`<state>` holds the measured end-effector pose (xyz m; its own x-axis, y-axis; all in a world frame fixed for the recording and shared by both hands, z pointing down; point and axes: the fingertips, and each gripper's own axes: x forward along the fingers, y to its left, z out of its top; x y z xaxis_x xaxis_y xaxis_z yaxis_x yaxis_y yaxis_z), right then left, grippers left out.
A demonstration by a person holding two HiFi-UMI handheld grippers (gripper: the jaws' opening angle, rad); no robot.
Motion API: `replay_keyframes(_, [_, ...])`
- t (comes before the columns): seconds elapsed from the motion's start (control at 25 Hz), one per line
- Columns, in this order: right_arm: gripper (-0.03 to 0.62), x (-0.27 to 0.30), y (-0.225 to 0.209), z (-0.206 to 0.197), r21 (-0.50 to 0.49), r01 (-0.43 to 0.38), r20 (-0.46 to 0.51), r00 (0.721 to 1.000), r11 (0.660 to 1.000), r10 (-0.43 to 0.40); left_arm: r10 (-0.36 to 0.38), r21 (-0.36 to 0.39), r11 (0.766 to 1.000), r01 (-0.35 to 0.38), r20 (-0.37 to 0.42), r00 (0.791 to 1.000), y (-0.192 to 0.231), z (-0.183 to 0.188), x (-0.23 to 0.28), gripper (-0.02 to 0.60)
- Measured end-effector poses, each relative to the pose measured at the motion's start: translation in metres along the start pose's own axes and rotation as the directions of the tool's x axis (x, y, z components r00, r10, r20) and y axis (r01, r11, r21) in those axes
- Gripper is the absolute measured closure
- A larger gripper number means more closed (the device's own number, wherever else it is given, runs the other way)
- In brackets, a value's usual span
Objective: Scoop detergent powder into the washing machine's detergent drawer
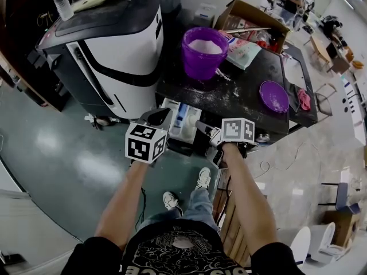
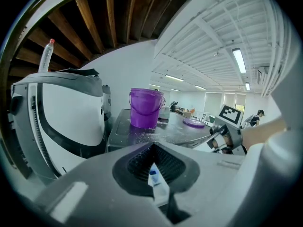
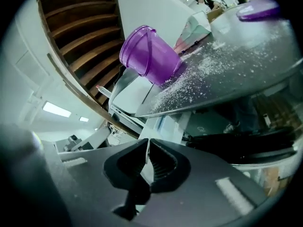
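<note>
A purple bucket (image 1: 203,51) of white powder stands on the washing machine's black top (image 1: 246,105), which is dusted with spilled powder. The white detergent drawer (image 1: 179,119) sticks out of the machine's front, below the bucket. My left gripper (image 1: 162,115) hovers shut just left of the drawer; my right gripper (image 1: 202,125) is shut just right of it. No scoop shows in either. In the left gripper view the shut gripper (image 2: 152,146) points at the bucket (image 2: 146,108). The right gripper view shows the shut gripper (image 3: 147,144) below the drawer (image 3: 165,126) and the bucket (image 3: 150,56).
A large white and black machine (image 1: 117,53) stands left of the washer, with a plastic bottle (image 1: 62,2) on top. A purple lid (image 1: 274,95) lies at the top's right end. A cardboard box (image 1: 252,20) and a detergent bag (image 1: 243,51) sit behind.
</note>
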<state>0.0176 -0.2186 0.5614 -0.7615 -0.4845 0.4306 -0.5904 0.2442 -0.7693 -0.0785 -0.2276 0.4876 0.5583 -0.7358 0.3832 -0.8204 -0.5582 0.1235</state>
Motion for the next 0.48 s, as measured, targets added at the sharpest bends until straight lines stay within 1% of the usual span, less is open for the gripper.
replay_keyframes(0.24, [0.56, 0.0047, 0.0003, -0.0018, -0.131, 0.07, -0.053, 0.996, 0.989, -0.077, -0.001, 0.001, 1.0, 0.001, -0.008, 1.0, 0.0013, -0.0022, -0.0023, 0.577])
replay_keyframes(0.36, [0.56, 0.007, 0.0002, -0.0029, -0.207, 0.104, -0.076, 0.99, 0.973, -0.123, 0.0, 0.001, 1.0, 0.0, -0.013, 1.0, 0.0017, -0.0047, -0.0038, 0.577])
replay_keyframes(0.48, [0.56, 0.0096, 0.0012, -0.0031, -0.286, 0.137, -0.099, 0.98, 0.948, -0.171, 0.004, -0.001, 1.0, -0.004, -0.015, 1.0, 0.0046, -0.0052, -0.0061, 0.577])
